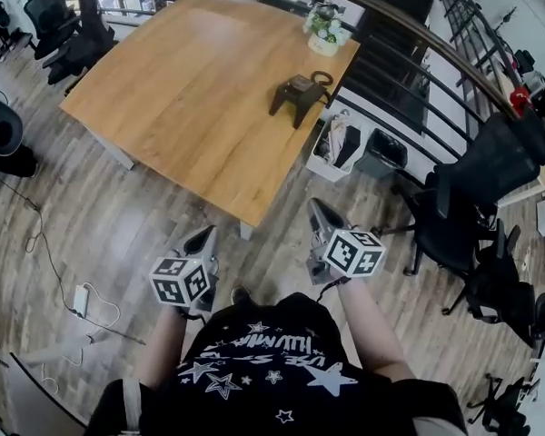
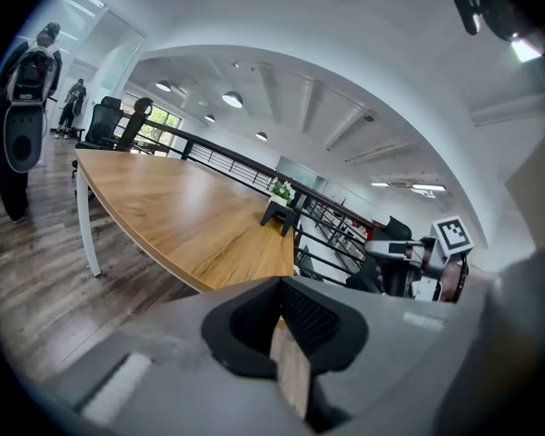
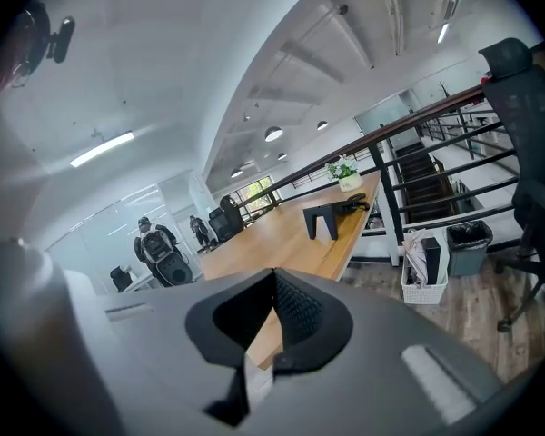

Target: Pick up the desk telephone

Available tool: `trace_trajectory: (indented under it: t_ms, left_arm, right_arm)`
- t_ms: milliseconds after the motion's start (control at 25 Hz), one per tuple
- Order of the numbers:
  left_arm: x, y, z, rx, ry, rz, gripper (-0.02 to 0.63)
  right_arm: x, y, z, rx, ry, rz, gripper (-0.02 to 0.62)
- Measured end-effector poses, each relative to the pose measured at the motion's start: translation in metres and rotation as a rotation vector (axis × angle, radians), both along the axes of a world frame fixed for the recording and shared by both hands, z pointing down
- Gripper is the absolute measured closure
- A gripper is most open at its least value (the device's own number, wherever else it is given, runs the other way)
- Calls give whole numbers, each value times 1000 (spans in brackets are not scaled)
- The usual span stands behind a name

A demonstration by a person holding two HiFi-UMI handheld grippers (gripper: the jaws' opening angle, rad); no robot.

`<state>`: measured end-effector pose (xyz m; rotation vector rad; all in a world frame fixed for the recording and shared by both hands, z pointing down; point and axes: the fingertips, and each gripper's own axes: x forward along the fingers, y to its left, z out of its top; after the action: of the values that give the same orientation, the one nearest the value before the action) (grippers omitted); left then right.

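Observation:
The black desk telephone (image 1: 300, 94) stands on the wooden table (image 1: 191, 98) near its right edge, far ahead of both grippers. It shows small in the left gripper view (image 2: 280, 213) and in the right gripper view (image 3: 331, 214). My left gripper (image 1: 204, 234) hangs over the floor just short of the table's near corner, its jaws shut with nothing between them (image 2: 280, 284). To its right, level with it, my right gripper (image 1: 316, 205) also has its jaws together and empty (image 3: 274, 275).
A potted plant (image 1: 325, 27) sits behind the telephone. A white basket (image 1: 334, 148) and a black bin (image 1: 381, 153) stand by the railing (image 1: 409, 71) right of the table. Black office chairs (image 1: 463, 216) crowd the right. A cable and adapter (image 1: 82, 298) lie on the floor at left.

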<state>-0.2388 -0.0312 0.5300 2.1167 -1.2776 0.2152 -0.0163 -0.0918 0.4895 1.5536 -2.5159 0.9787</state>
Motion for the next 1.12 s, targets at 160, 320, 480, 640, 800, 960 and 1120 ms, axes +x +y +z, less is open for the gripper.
trace_trajectory:
  t_ms: [160, 320, 480, 640, 800, 960, 1120]
  left_arm:
    - [-6, -5, 10, -24, 22, 10, 604]
    - [-6, -13, 10, -22, 44, 7, 604]
    - [-7, -27, 8, -16, 37, 1, 604]
    - [-2, -42, 7, -11, 19, -3, 604]
    - [9, -63, 6, 2, -18, 28, 604]
    - [24, -94, 5, 1, -11, 30, 604]
    - [45, -133, 0, 12, -10, 39, 604]
  right_arm:
    - [-9, -2, 6, -14, 24, -4, 594]
    - [-4, -14, 9, -19, 25, 26, 594]
    - [-12, -32, 14, -26, 12, 12, 594]
    - [-18, -53, 19, -27, -2, -16, 594]
    - [-15, -80, 21, -23, -19, -26, 594]
    - [1, -110, 21, -19, -30, -23, 594]
    - [28, -145, 19, -15, -40, 6, 594]
